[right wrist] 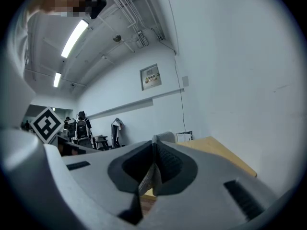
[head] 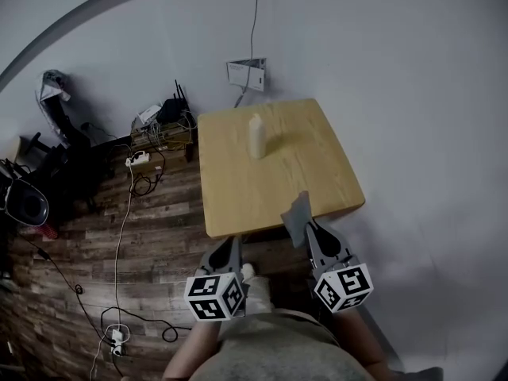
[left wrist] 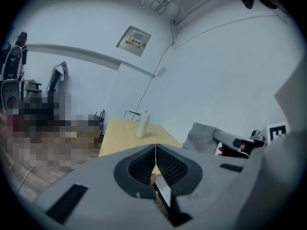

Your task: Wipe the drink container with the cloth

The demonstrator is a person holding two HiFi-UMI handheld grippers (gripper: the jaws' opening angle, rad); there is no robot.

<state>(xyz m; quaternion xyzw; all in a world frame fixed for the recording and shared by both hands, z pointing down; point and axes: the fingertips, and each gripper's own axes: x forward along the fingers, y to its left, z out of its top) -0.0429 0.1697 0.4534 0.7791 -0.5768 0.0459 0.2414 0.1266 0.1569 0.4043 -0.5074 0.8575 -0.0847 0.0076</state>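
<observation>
The right claw (head: 306,222) pinches a limp grey cloth (head: 298,209), mostly hidden between its ribbed pads (only a fold pokes above). The left claw (head: 233,244) is closed on nothing. The smooth white bottle (head: 257,136) stands upright, well apart, on the pale wooden surface (head: 238,189).

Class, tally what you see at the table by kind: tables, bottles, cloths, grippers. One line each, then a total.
Table: 1
Bottle: 1
Cloth: 1
Grippers: 2, the left gripper and the right gripper
Total: 5
</observation>
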